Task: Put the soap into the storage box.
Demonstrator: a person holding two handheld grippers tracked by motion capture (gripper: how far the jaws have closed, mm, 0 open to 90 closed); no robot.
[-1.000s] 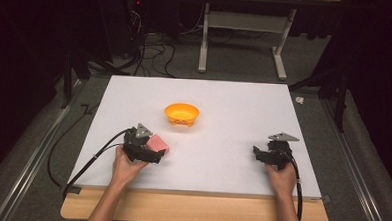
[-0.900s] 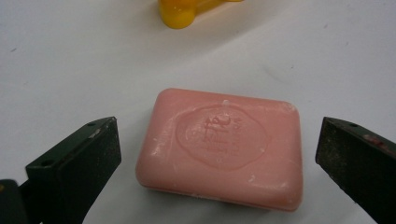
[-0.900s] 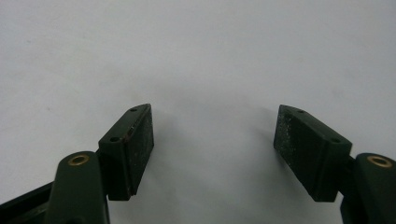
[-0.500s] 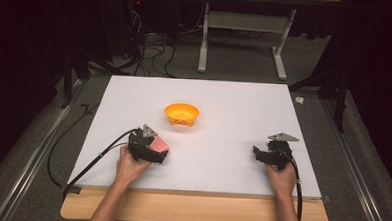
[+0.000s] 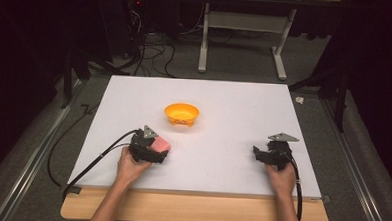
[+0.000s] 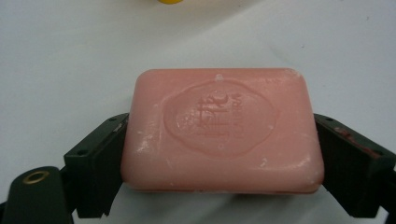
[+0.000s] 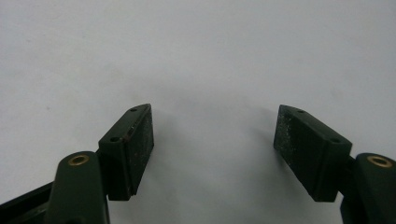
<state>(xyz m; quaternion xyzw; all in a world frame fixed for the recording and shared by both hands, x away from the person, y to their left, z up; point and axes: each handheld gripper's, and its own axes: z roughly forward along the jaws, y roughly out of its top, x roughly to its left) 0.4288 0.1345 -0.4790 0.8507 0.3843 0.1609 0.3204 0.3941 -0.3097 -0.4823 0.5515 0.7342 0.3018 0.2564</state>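
Observation:
A pink soap bar [image 6: 219, 130] with an embossed stamp lies flat on the white table [image 5: 224, 101]. My left gripper [image 6: 220, 125] has just been closing its jaws around it, and both black pads [image 6: 100, 163] now press on the bar's short ends. From above, the soap [image 5: 161, 145] peeks out past the left gripper [image 5: 154, 151] at the table's front left. The right gripper [image 5: 258, 152] rests at the front right. Its jaws [image 7: 215, 126] stand open over bare table with nothing between them.
An orange bowl [image 5: 182, 113] sits near the table's middle, beyond the soap; its edge shows at the top of the left gripper view [image 6: 170, 1]. Black cables [image 5: 97, 158] trail off the front left. A wooden strip [image 5: 194, 208] borders the near edge.
The left gripper edged slightly toward the soap and its jaws closed onto the bar. The right hand and gripper stayed where they were.

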